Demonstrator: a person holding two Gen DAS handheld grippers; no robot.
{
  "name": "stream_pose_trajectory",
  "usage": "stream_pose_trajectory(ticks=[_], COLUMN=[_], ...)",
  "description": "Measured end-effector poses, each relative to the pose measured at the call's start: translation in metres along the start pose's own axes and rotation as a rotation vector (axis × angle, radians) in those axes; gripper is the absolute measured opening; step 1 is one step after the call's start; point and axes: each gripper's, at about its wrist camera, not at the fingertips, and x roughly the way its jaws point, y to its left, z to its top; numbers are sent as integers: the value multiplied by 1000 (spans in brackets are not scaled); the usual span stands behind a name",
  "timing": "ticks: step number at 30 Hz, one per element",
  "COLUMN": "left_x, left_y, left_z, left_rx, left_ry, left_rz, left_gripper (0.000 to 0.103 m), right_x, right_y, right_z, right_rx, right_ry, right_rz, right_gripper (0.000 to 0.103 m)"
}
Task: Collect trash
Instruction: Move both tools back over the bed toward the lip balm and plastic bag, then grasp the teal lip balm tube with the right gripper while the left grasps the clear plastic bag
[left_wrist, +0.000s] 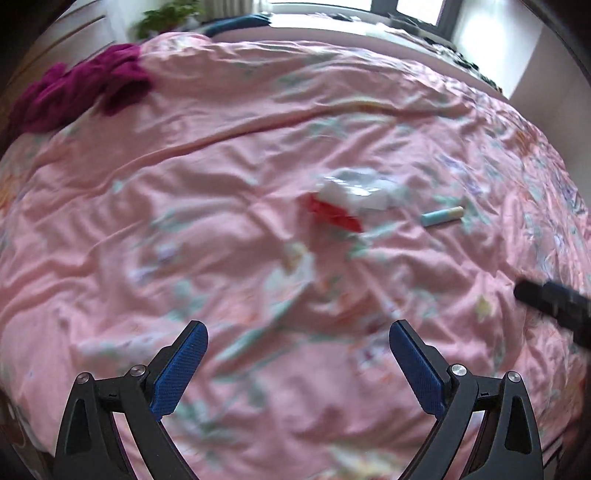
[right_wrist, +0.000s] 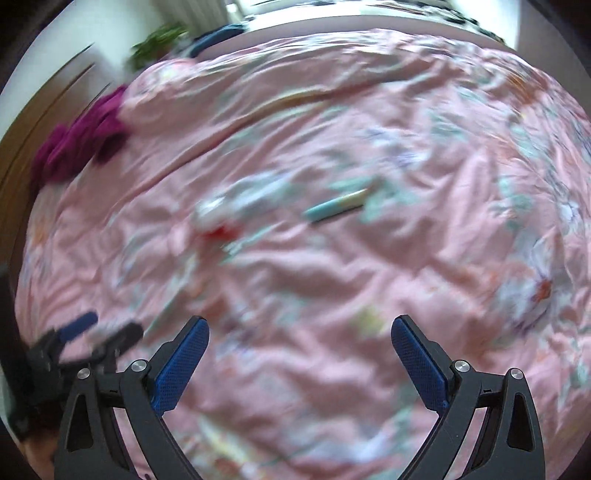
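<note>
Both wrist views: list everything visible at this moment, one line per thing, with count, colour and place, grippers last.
Bedspread: one, pink with a floral print, wrinkled, covering the bed and filling both views.
Crumpled wrapper: one, red and white with a clear part, near the middle of the bedspread; blurred.
Small stick-shaped item: one, light blue with a pale yellow end, lying right of the wrapper, apart from it.
Cloth: one, magenta, bunched at the far left edge of the bed.
Plant: one, green, beyond the far left corner.
Window: one, bright, behind the bed.
Left gripper: black with blue pads, open, empty.
Right gripper: black with blue pads, open, empty.
</note>
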Motion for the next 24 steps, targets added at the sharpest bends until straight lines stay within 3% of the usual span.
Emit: stream_pose_trajectory(ticks=[5, 10, 13, 18, 22, 24], left_x=[27, 43, 52, 62, 72, 76], left_y=[-16, -17, -13, -5, 0, 3], left_z=[21, 36, 46, 54, 58, 61], left_rx=[29, 82, 111, 131, 144, 145], left_ry=[19, 17, 17, 17, 30, 33], left_rz=[29, 70, 83, 77, 70, 66], left_gripper=[99, 99, 99, 99, 99, 99], right_x=[37, 81, 104, 136, 150, 151], right_y=[-34, -27, -25, -40, -44, -41], right_z=[51, 86, 92, 91, 93, 95], right_rx=[91, 86, 97, 254, 287, 273], right_ry=[52, 101, 136, 164, 158, 129], right_rz=[59, 40, 12, -17, -73, -95], right_gripper=[99, 98, 98, 97, 91, 75])
